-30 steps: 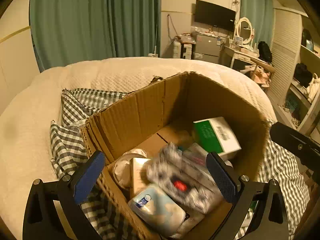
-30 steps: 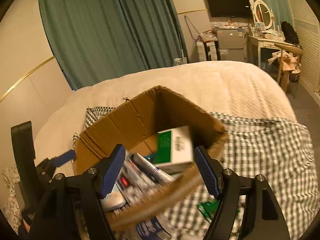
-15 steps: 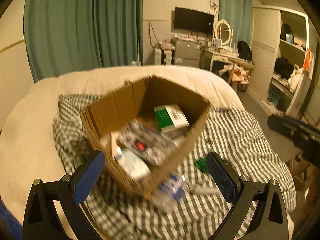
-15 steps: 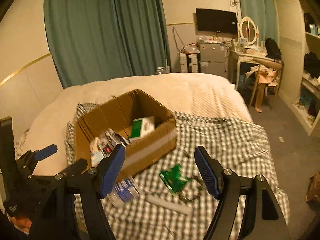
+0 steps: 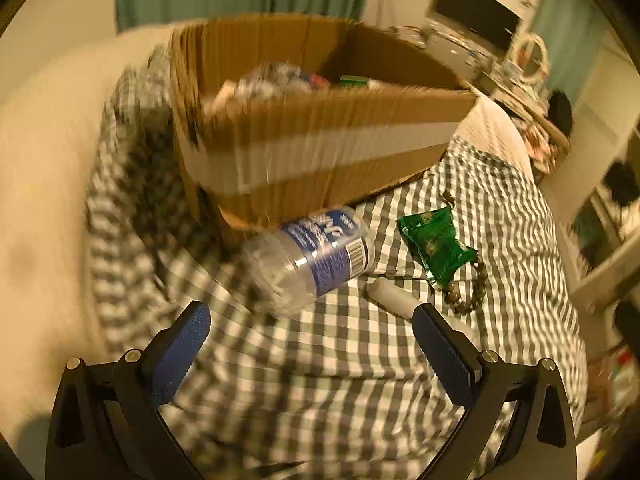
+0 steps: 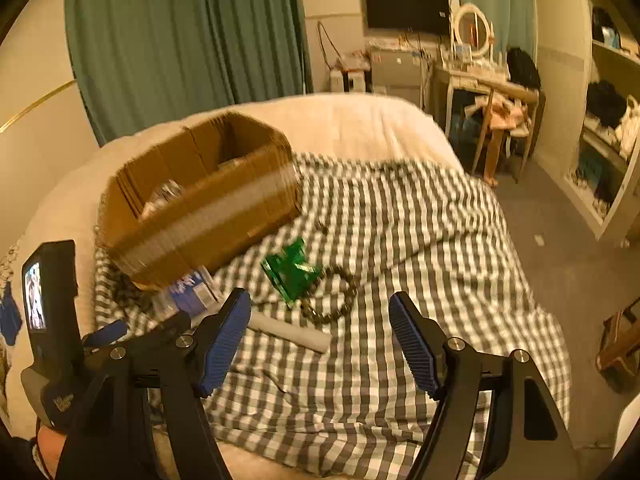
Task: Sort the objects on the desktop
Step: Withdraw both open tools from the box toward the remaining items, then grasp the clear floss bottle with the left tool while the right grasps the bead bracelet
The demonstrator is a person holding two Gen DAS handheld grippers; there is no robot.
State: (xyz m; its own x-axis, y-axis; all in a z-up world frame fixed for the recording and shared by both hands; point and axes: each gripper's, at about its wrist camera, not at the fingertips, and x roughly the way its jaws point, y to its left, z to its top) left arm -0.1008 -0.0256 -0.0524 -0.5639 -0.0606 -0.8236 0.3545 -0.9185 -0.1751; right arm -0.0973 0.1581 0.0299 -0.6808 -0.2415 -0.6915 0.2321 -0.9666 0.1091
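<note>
Blue pads sit on the tips of both grippers, and both sets of jaws are spread wide with nothing between them. The left gripper (image 5: 310, 338) hangs over the grey and white checked cloth (image 5: 340, 368) and touches nothing. The right gripper (image 6: 320, 340) hangs over the same cloth and holds nothing too.

A brown cardboard box with a pale tape stripe (image 5: 320, 148) stands on the cloth, open at the top. Things lie inside it, but they are too blurry to tell. A clear plastic bottle with a blue label (image 5: 312, 258) lies on its side just in front of the box. Next to it lies a shiny green packet (image 5: 436, 242). A string of brown round beads (image 5: 470, 284) curls beside the packet, partly under it. A small white tube (image 5: 390, 296) lies near the bottle, and the left gripper's pad hides one end.
</note>
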